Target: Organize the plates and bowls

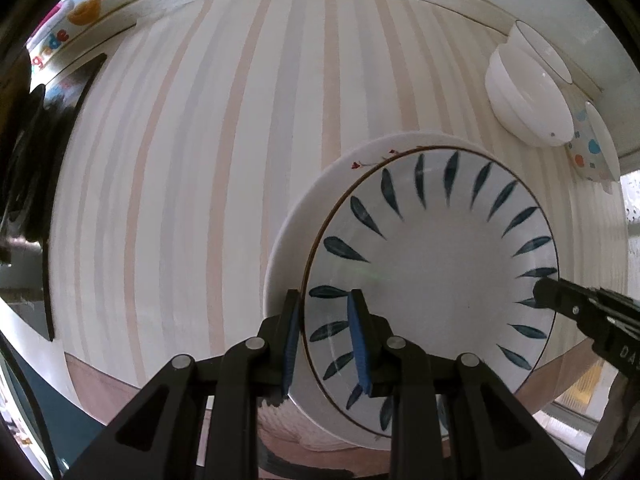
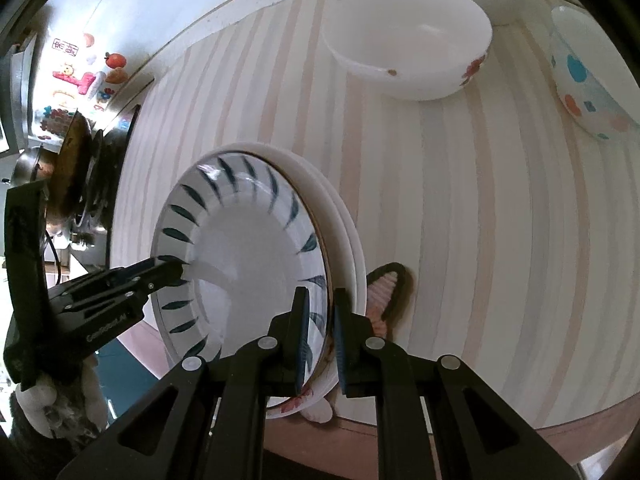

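Striped pastel tablecloth [image 1: 200, 160] covers the table, where a leaf-patterned white ceramic plate [image 1: 432, 276] sits atop plain white plates [image 1: 296, 216]. Both the left gripper [image 1: 324, 340] and the right gripper [image 2: 320, 336] pinch its opposite rims (likely to steady it). White bowls [image 2: 412, 44] and a dotted bowl [image 2: 584, 80] stand well apart.

Striped tablecloth [image 2: 460, 220], fruit stickers [image 2: 116, 60] on the wall, dark pan [image 2: 72, 160], cat-ear-shaped mat [image 2: 384, 284]

Left gripper [image 1: 326, 334] and right gripper [image 2: 320, 340] point downward, jaws nearly closed.
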Tool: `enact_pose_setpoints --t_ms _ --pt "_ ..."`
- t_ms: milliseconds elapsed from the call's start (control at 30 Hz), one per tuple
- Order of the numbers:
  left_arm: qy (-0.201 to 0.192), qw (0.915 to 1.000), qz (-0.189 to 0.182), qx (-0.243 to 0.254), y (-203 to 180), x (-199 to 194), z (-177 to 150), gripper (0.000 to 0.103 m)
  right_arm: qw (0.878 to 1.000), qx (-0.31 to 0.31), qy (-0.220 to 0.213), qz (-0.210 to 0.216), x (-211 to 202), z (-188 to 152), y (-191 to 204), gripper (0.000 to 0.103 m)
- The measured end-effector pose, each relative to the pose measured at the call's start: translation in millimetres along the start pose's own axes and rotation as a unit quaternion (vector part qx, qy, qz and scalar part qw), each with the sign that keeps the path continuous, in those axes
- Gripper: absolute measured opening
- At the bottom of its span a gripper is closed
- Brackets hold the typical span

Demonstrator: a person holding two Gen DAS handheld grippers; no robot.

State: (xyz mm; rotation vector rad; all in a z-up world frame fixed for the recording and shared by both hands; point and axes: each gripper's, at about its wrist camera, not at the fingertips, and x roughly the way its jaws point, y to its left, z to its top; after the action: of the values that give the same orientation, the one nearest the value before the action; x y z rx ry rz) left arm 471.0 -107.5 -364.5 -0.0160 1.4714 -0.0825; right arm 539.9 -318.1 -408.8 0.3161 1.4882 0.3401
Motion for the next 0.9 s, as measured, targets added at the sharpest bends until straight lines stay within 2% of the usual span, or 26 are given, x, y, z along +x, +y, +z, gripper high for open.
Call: enact_pose_setpoints --t_ms 233,433,700,900 --pt "0.001 0.9998 0.003 -0.022 1 -4 -3 0.022 1.0 -0.009 -0.001 -0.005 1 -1 2 0.014" --pt "-0.017 0.9994 0.016 -0.025 4 -23 -17 0.022 0.999 -0.01 -0.003 -0.033 -3 -5 10 0.014" --pt "-0.053 0.9986 0.006 -0.007 -4 -81 -42 0.022 0.998 -0.022 -0.028 -0.052 -34 -23 28 0.014" --pt "-0.085 0.9961 -0.017 0.015 -5 -139 -74 0.022 0.996 -0.024 -0.067 -0.045 -89 -66 63 0.014"
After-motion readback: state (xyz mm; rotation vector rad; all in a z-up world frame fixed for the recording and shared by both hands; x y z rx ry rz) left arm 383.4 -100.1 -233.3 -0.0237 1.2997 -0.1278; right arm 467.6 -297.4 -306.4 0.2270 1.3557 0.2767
